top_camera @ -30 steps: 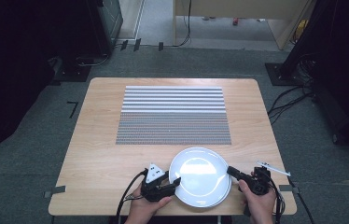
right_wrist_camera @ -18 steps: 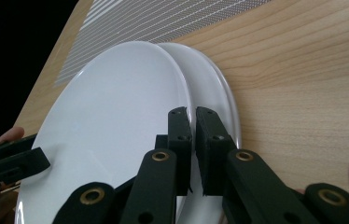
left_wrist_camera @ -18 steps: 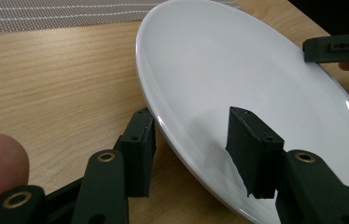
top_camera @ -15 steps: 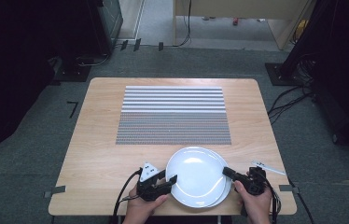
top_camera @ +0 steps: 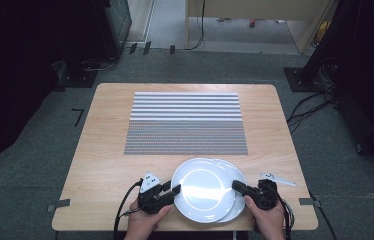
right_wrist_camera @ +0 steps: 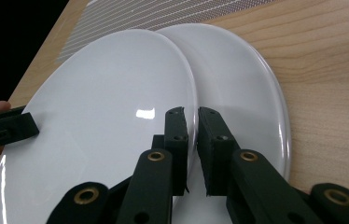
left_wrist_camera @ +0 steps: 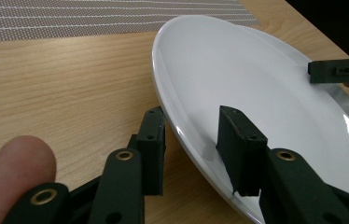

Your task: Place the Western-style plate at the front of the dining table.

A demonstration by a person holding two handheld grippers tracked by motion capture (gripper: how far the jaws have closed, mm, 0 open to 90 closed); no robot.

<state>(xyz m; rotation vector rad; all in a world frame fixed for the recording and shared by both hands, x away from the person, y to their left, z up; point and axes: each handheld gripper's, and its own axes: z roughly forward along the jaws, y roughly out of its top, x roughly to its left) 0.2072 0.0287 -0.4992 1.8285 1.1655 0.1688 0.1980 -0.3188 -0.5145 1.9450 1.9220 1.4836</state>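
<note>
The top plate sits between the tools at the desk's near edge: left tool spread around its rim, right tool pinching it.

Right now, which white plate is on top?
The top plate, shifted toward the left hand-held gripper. The bottom plate peeks out from under it on the right side.

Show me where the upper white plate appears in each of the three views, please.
High view: the upper plate lies low centre, between both tools.
Left gripper view: upper plate at right, rim between the jaws.
Right gripper view: upper plate at left-centre, over the lower plate.
Shared landmark: the striped mat.
</note>
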